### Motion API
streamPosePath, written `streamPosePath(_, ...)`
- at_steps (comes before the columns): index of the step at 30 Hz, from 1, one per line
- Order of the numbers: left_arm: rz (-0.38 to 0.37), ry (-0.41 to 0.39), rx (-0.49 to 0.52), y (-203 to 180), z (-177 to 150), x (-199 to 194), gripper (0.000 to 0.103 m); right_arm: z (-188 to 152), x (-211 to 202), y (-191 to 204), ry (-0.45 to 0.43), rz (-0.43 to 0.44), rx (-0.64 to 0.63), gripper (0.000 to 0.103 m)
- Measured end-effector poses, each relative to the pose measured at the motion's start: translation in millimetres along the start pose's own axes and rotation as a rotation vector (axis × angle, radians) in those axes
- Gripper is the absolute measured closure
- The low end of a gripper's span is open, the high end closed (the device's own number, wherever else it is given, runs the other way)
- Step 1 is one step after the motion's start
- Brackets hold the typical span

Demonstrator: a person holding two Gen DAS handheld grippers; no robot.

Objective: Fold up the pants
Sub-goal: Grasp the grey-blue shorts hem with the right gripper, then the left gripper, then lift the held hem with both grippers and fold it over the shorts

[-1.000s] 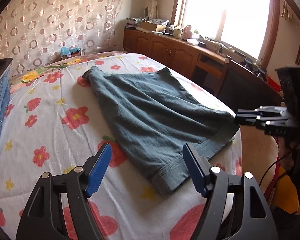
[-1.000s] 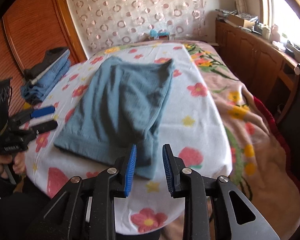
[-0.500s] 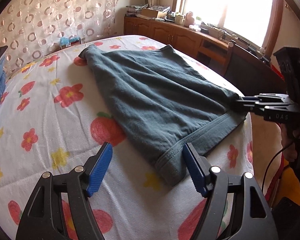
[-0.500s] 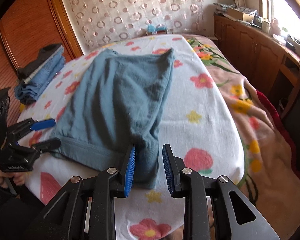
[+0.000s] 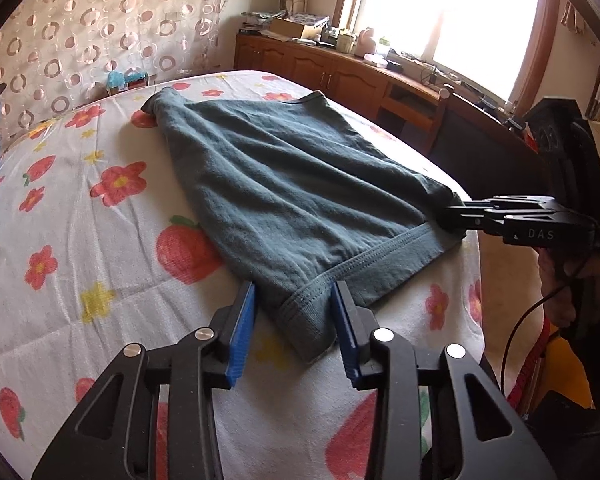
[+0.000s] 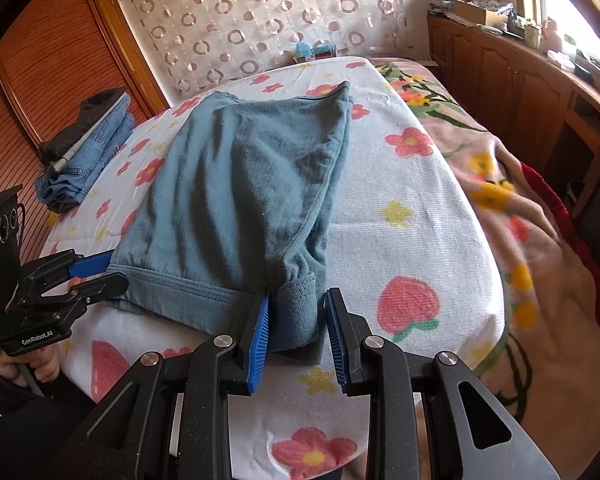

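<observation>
My teal pants (image 6: 240, 200) run near-to-far on the bed (image 6: 412, 232); left gripper (image 5: 294, 320) and right gripper (image 6: 296, 320) each gape around a near hem corner

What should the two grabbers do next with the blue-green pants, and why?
Probably squeeze both shut. The left gripper and the right gripper are each open, with one near corner of the pants sitting between the blue pads, and neither pinches the cloth yet. Closing first would give a hold on both corners, so that the near end can be lifted and folded over.
</observation>
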State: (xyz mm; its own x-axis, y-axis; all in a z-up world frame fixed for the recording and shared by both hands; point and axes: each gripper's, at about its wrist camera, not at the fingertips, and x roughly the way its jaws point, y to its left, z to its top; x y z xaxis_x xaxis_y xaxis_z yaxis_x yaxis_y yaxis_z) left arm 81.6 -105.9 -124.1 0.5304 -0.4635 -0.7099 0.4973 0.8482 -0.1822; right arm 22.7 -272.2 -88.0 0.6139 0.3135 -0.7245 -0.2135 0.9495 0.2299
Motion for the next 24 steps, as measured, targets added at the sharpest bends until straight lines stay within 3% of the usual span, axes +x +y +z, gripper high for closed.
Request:
streamPosePath(6, 0.022, -0.006, 0.016, -2.8, -1.2, -0.9, 0.064, -2.4, 0.7, 4.9, 0.004, 0.008, -0.022, 0.076)
streamPosePath(7, 0.019, -0.005, 0.024, -3.7, -1.3, -0.9, 0.072, -2.5, 0.5, 5.6, 0.001, 0.013, -0.030, 0.081)
streamPosePath(10, 0.000, -0.004, 0.037, -5.9, -1.3, -1.9, 0.080, -1.6, -0.9, 7.5, -0.005, 0.027, -0.051, 0.090)
streamPosePath(14, 0.000, -0.023, 0.054, -9.2, 2.8, -8.6, 0.088, -0.7, -4.8, 8.8, -0.022, 0.049, -0.061, 0.092)
streamPosePath(24, 0.004, -0.197, 0.040, -4.1, 47.0, -64.3, 0.092, 28.3, -47.2, 21.9, -0.198, 0.124, -0.076, 0.093)
